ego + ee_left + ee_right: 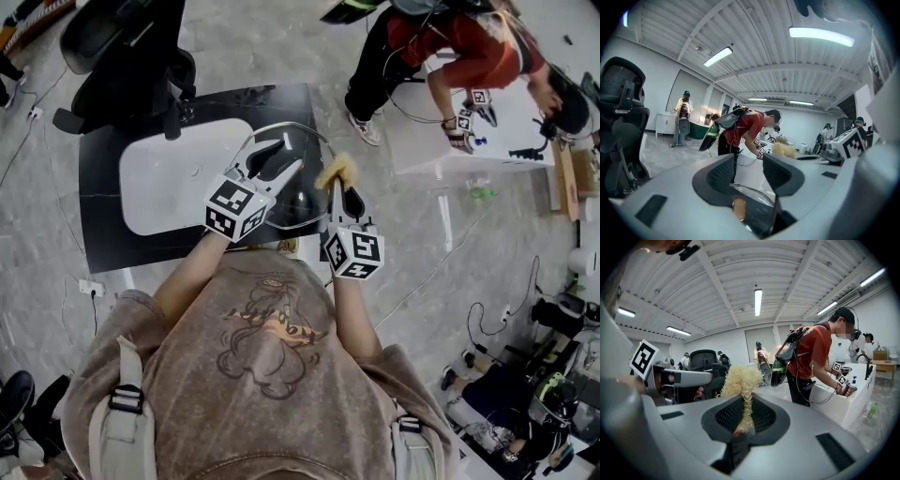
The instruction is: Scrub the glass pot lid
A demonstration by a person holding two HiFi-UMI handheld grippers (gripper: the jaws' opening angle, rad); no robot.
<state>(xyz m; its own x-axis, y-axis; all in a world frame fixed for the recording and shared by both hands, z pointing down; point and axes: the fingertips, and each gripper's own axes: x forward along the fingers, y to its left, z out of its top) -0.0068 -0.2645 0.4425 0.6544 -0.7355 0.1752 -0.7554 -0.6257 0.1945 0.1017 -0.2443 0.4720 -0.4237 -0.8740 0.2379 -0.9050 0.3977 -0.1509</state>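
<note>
The glass pot lid (302,202) is tilted over the near edge of the black table (103,211), its metal rim arching up behind my left gripper (281,161). In the left gripper view the lid's rim (752,193) and a brass-coloured knob (738,209) sit low between the jaws, which stand apart and do not press on it; that gripper (749,164) is open. My right gripper (343,195) is shut on a yellow fibrous scrubber (337,171), whose tuft (739,380) sticks up from the closed jaws (743,405) just right of the lid.
A white basin-shaped top (178,178) lies on the black table. A black office chair (131,52) stands behind it. At the far right a person in a red shirt (469,52) works at a white table (487,141). Cables run over the marble floor.
</note>
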